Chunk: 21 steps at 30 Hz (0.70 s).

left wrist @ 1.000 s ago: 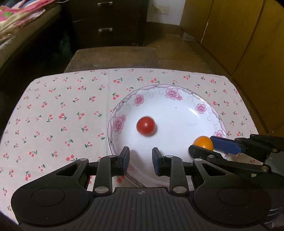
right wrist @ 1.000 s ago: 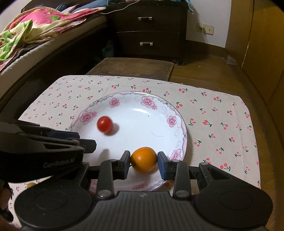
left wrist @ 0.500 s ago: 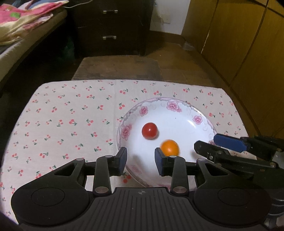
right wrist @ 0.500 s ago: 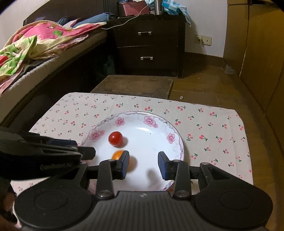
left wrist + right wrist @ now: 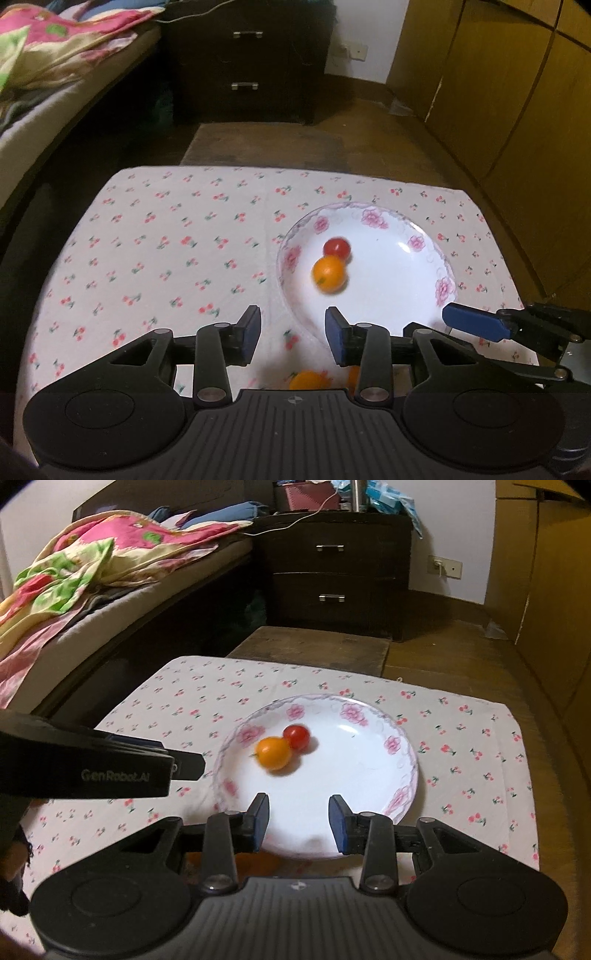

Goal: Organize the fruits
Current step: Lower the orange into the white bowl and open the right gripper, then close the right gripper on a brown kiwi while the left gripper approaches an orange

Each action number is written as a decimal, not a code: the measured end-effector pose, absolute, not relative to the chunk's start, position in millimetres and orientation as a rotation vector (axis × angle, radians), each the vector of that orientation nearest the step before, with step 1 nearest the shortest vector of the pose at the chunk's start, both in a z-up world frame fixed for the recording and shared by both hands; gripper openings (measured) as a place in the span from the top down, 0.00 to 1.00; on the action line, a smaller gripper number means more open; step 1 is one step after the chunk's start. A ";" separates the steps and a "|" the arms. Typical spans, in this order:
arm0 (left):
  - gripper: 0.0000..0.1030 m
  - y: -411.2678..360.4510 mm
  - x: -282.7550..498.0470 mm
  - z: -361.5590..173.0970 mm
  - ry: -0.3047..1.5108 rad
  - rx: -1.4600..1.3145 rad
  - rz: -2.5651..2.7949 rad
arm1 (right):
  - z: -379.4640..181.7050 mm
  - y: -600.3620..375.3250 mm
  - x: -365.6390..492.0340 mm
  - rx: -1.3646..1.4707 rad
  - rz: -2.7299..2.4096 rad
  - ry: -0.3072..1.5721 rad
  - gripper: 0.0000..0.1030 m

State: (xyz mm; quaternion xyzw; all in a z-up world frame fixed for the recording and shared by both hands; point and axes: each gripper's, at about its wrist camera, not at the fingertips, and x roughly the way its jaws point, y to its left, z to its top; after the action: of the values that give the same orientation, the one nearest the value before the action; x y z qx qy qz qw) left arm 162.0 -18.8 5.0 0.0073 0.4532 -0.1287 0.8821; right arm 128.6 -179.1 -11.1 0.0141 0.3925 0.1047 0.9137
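A white plate with pink flowers (image 5: 424, 258) (image 5: 388, 746) sits on the cherry-print cloth. In it a small orange (image 5: 328, 274) (image 5: 273, 753) lies against a red tomato (image 5: 336, 247) (image 5: 296, 737). My left gripper (image 5: 291, 334) is open and empty, above the cloth at the plate's near left rim. My right gripper (image 5: 298, 823) is open and empty, above the plate's near rim. More orange fruit (image 5: 308, 380) (image 5: 255, 862) lies on the cloth under the grippers, mostly hidden.
The cherry-print cloth (image 5: 166, 251) covers a low table. Beyond it stand a wooden stool (image 5: 314, 646) and a dark drawer chest (image 5: 332, 572). A bed with bright bedding (image 5: 92, 572) runs along the left. Wooden cabinets (image 5: 517, 92) line the right.
The right gripper let go of the orange, which rolled across the plate to rest against the tomato. Both grippers drew back and up from the plate.
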 end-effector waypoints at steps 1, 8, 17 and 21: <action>0.54 -17.0 160.2 4.8 0.945 0.015 -0.266 | -11.6 -177.2 126.1 0.031 0.221 0.812 0.65; 0.53 6.0 141.3 1.7 0.961 -0.003 -0.250 | -18.9 -161.8 106.2 0.019 0.264 0.843 0.65; 0.53 19.8 119.3 -3.8 0.993 -0.009 -0.252 | -32.4 -149.5 87.0 -0.001 0.297 0.894 0.64; 0.52 23.6 107.7 -8.9 1.013 -0.002 -0.257 | -37.1 -143.6 83.0 -0.014 0.314 0.910 0.63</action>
State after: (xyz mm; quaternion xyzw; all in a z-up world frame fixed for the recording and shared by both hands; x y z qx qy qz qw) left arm 107.7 23.6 -8.9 -0.0009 0.4839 -0.1229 0.8664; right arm 83.0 -143.6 -37.1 -0.0069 0.4376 0.1510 0.8863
